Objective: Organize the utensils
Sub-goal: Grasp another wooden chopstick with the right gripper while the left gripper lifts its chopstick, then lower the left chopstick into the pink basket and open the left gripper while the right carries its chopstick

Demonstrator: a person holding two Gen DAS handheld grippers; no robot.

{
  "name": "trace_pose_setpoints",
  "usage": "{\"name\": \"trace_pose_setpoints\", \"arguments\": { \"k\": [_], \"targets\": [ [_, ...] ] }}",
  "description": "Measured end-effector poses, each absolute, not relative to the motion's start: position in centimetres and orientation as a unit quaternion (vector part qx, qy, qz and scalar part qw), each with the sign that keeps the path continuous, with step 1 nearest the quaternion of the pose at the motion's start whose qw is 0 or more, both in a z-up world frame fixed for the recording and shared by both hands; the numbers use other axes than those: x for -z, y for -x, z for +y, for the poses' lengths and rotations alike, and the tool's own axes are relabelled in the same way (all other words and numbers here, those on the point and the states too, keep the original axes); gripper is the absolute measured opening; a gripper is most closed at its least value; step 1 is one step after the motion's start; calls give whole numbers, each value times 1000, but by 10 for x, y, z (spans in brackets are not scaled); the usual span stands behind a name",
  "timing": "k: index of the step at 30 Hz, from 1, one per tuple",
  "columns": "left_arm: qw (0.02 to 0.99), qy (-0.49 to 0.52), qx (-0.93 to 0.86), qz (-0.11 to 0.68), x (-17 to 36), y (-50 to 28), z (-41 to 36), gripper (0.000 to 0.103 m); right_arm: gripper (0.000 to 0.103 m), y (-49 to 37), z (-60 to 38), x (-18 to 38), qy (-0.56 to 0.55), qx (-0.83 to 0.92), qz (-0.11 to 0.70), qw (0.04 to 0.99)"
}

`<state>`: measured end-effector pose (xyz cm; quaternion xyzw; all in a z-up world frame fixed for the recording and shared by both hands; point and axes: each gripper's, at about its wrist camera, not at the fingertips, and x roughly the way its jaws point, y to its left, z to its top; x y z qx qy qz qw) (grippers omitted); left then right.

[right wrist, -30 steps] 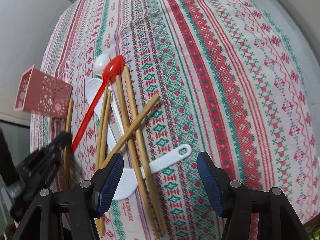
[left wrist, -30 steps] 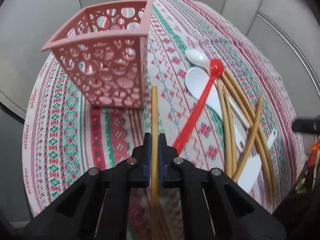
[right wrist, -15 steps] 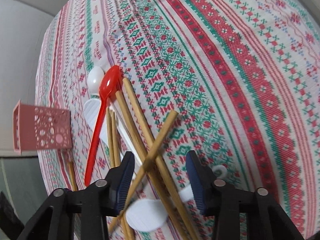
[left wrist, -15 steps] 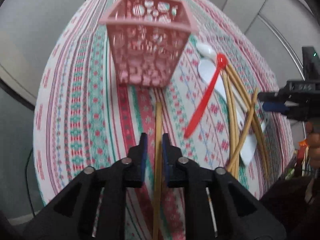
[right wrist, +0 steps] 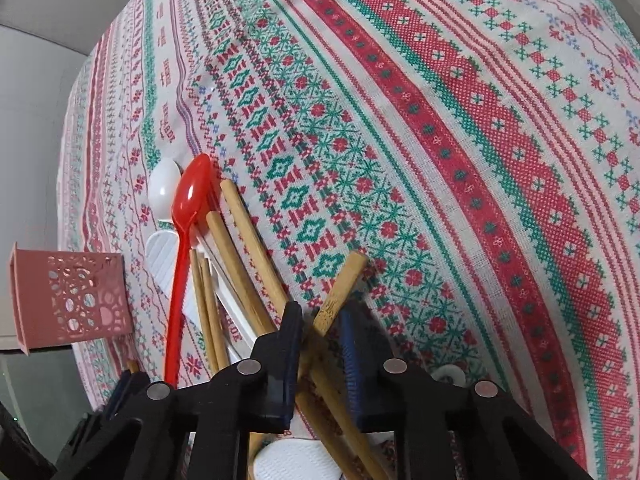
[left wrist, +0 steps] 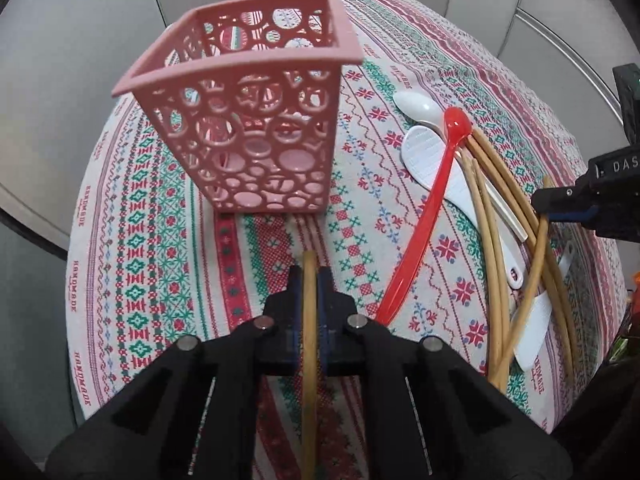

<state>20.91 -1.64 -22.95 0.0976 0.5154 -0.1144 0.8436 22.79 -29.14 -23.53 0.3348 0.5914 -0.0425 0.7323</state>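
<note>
Closing in now — right gripper is straddling the crossed chopstick, jaws narrowing, not yet clamped.
I'm holding another chopstick in the left gripper, near the pink basket — drop-in next.

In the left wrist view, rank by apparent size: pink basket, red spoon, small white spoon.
1. Pink basket, largest by far, though it is also nearest the camera.
2. Red spoon, long and thin.
3. Small white spoon, smallest; its handle is hidden under the others, so only the bowl counts.
</note>
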Motion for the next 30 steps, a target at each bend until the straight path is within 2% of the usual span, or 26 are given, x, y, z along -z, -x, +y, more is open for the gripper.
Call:
{"name": "trace_pose_setpoints", "arguments": {
  "k": [7,16,30],
  "targets": [
    [850,-93,121,505,214,-201,-24,8,12,-218,-297,227,-360,25,577,733],
    [871,-42,163,462,156,-179,-8,8,7,-197,-292,168,-356,-21,521,776],
    [926,92,234,283,40,-197,5,8,7,-166,-271,62,-320,-65,411,852]
  ]
}}
